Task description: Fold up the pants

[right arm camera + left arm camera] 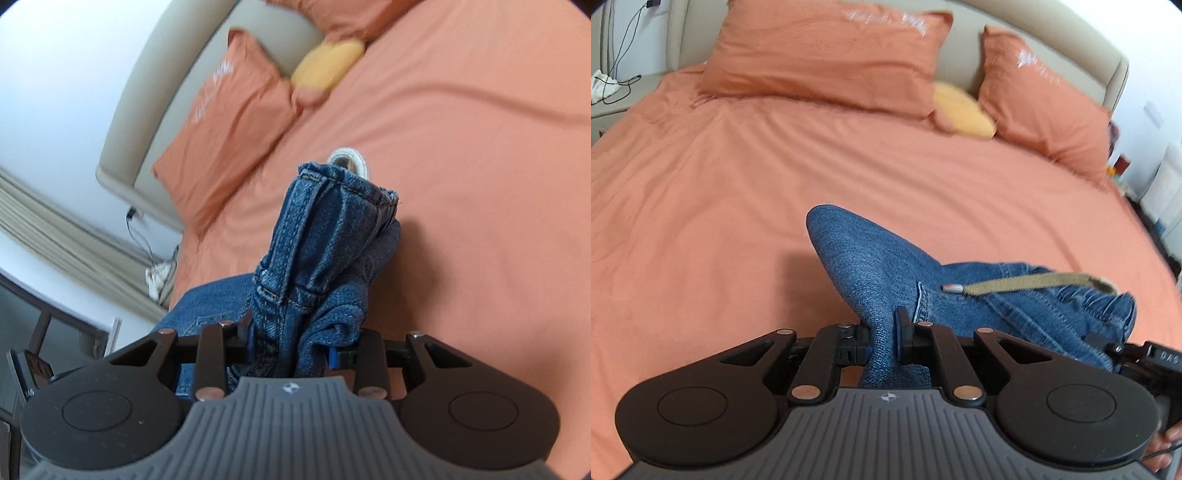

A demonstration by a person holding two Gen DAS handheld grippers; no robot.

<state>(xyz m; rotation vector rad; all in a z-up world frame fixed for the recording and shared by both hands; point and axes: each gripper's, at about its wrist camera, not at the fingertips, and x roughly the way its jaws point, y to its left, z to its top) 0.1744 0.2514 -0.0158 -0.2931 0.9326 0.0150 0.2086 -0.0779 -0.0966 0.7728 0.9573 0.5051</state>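
I am working in a home bedroom: a wide bed (738, 192) under an orange sheet, two matching orange pillows (827, 55) and a small yellow cushion (964, 110) against a padded beige headboard (155, 92), a nightstand (613, 99) with charging cables (617, 55), and curtains (55, 229).

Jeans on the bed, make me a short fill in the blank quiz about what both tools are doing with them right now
1. Both tools are shut on the ____ denim jeans.
2. The bed sheet and the two big pillows are ____ in colour.
3. The small cushion between the pillows is ____.
4. The left tool and the right tool each grip a bunch of ____.

Missing words: blue; orange; yellow; denim
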